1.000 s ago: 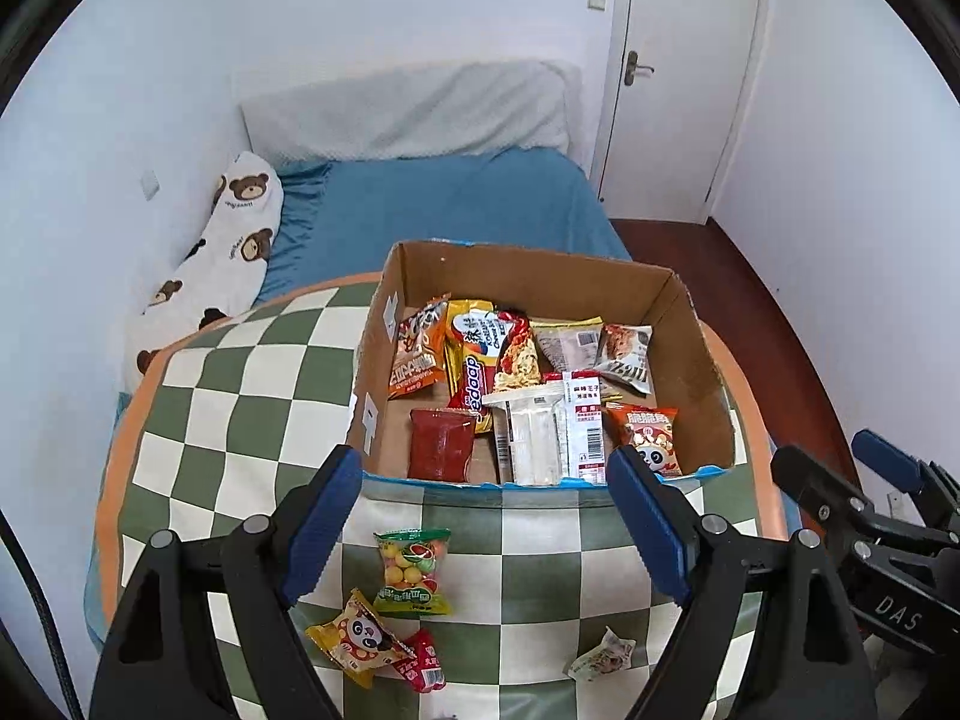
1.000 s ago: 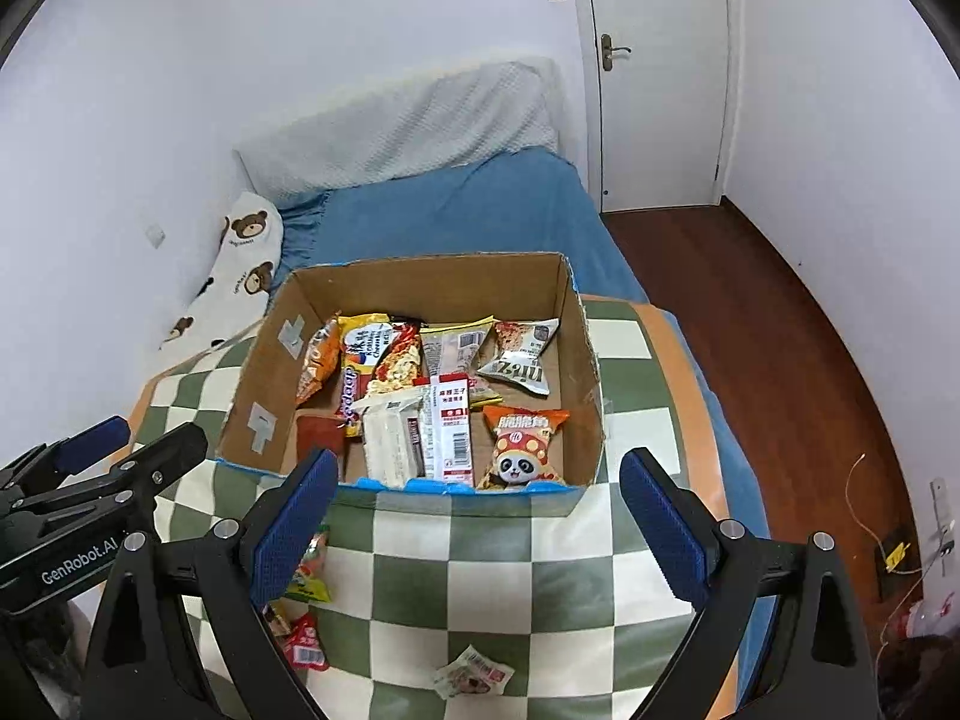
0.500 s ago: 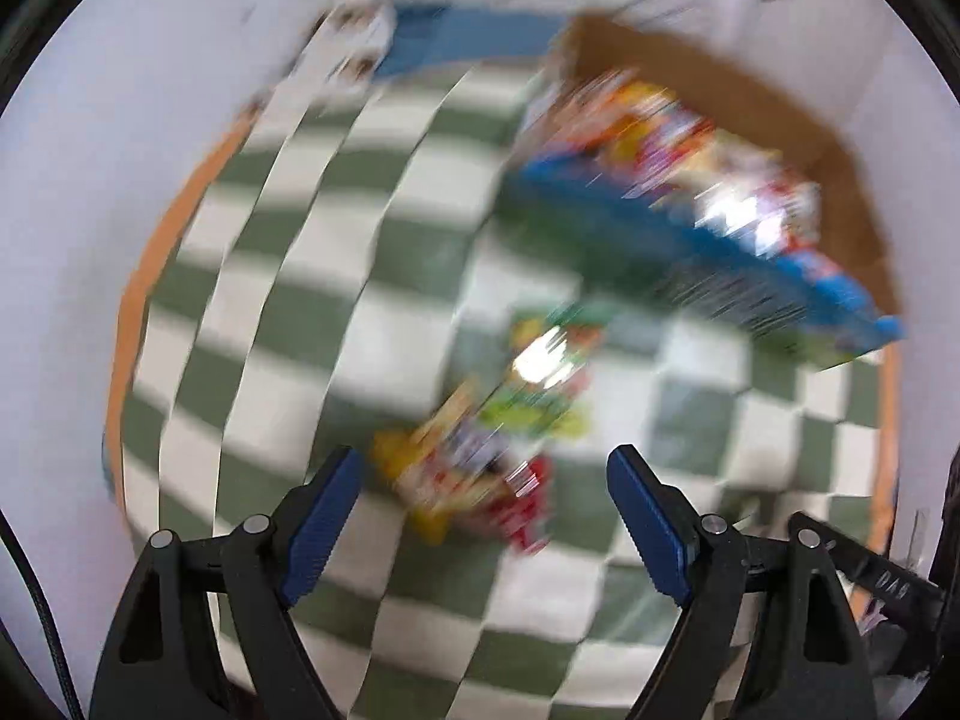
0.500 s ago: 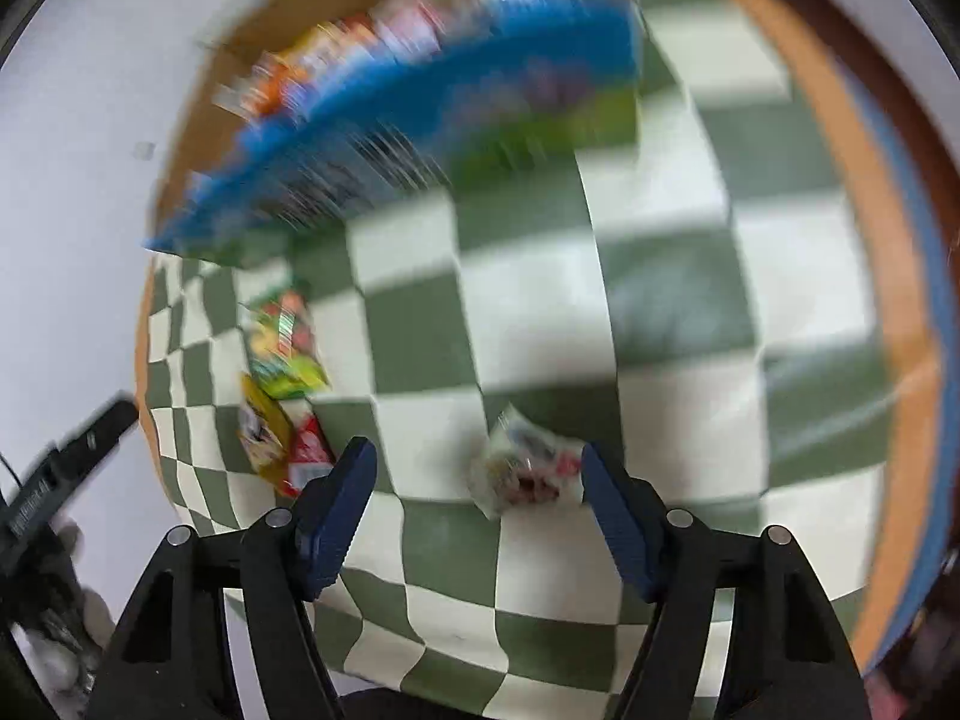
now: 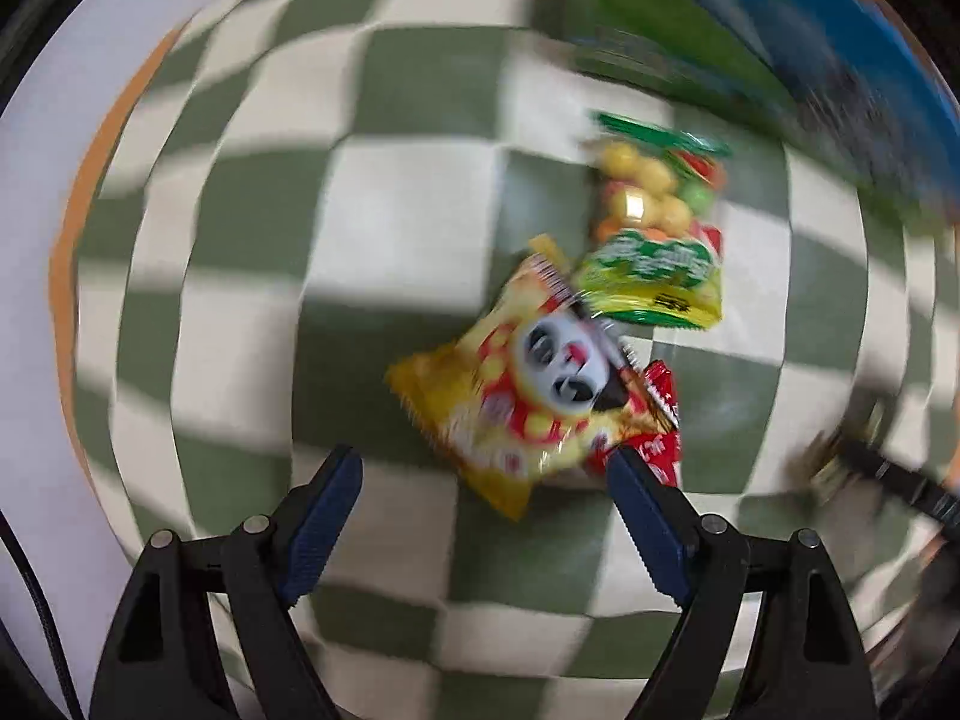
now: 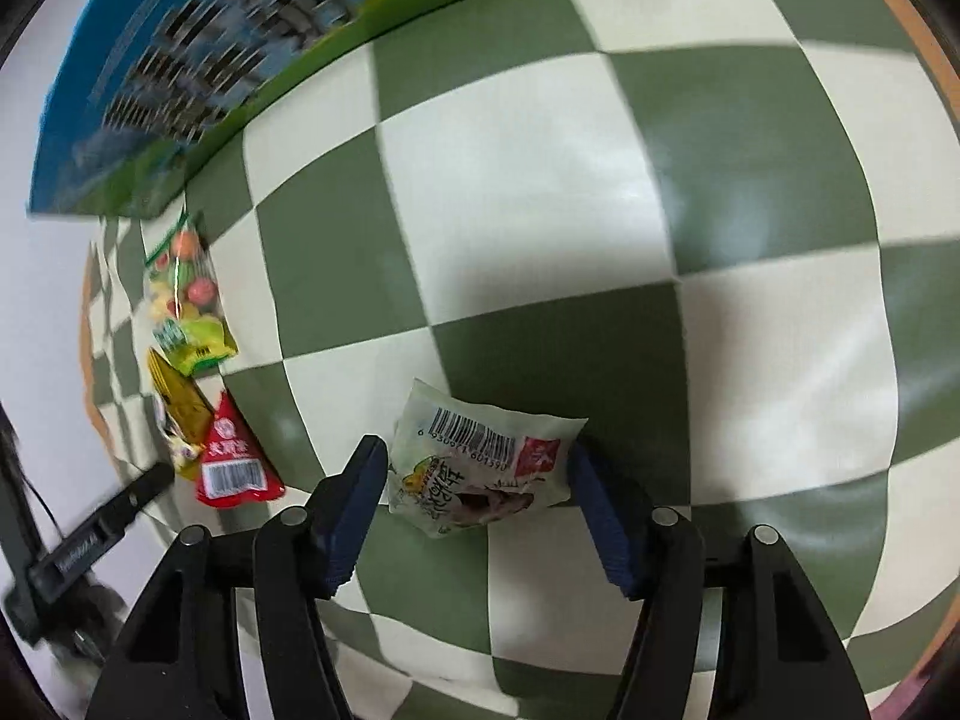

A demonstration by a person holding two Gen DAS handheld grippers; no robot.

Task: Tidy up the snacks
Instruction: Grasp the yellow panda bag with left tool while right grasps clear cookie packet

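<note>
A pale snack packet with a barcode lies on the checked cloth between the right gripper's closing jaws, not yet pinched. The left gripper hangs open over a yellow panda bag, beside a red packet and a green sweets bag. The box is blurred.

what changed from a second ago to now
Both grippers dropped from facing the box to pointing down at the checkered cloth. The right gripper is closing around the white packet; the left gripper stayed open above the panda packet. The snacks have not moved.
</note>
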